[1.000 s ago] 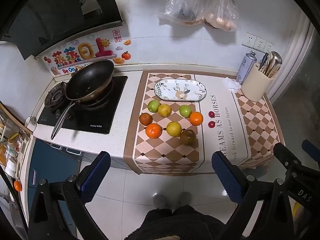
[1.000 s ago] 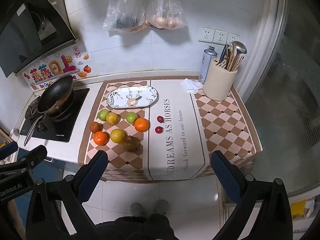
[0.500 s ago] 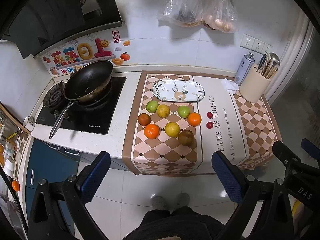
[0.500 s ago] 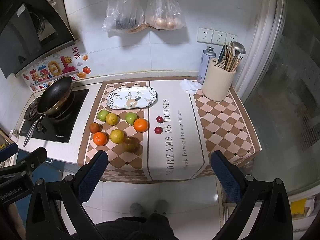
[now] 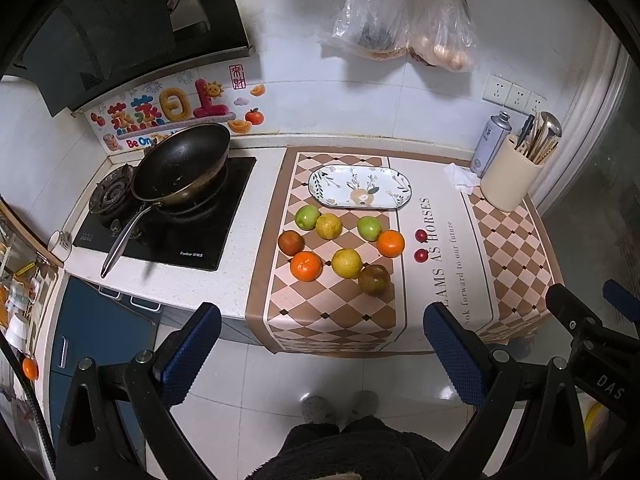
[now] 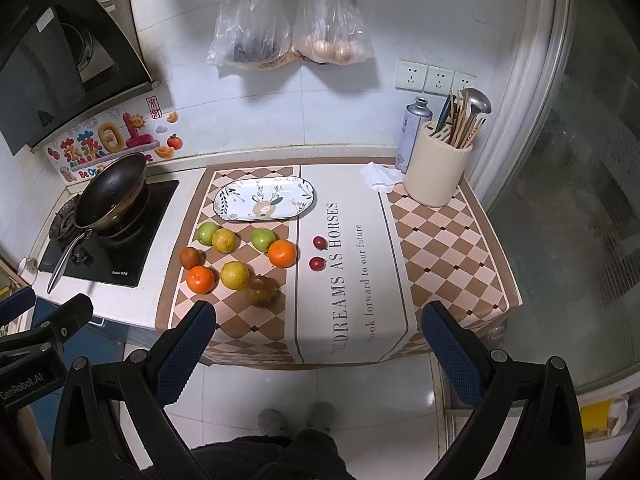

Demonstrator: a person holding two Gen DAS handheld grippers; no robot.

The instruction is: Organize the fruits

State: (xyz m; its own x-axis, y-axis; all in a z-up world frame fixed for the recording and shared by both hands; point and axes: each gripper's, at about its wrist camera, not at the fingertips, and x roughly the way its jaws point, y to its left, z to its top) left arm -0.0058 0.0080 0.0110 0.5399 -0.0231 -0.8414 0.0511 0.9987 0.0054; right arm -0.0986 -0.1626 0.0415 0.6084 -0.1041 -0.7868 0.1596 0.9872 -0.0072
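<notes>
**A:** What sits around the fruit on the counter?

**B:** A checkered mat [image 5: 332, 312] covers the worktop. At its far edge lies an oval plate [image 5: 360, 187] with a deer print, bare of fruit. To the left a black pan [image 5: 182, 164] rests on the stove [image 5: 168, 224]; to the right stand a cream utensil holder [image 6: 436, 168], a spray can [image 6: 414, 132] just behind it and a crumpled white cloth [image 6: 380, 176] beside them. Two plastic bags [image 6: 288, 28] hang on the wall above. Nothing stands between the grippers and the fruit.

**A:** How many pieces?

**B:** Ten, all on the mat, just in front of the plate. Two green ones [image 5: 307, 217], two yellow [image 5: 346, 263], two oranges [image 5: 306, 266], two dark reddish-brown fruits [image 5: 374, 279], which may be tomatoes, though the view is too coarse to be sure, and two small red cherry-like ones [image 5: 421, 245] off to the right on the lettered strip.

**A:** And the grippers?

**B:** The left gripper [image 5: 320, 348] hangs above the floor, short of the counter edge, its blue pads spread wide with nothing between them; the fruit cluster lies ahead of it and well apart. The right gripper [image 6: 316, 344] is likewise splayed wide and empty-handed, with the fruit ahead and to its left. The person's slippered feet [image 6: 296, 420] show on the tiles below.
</notes>
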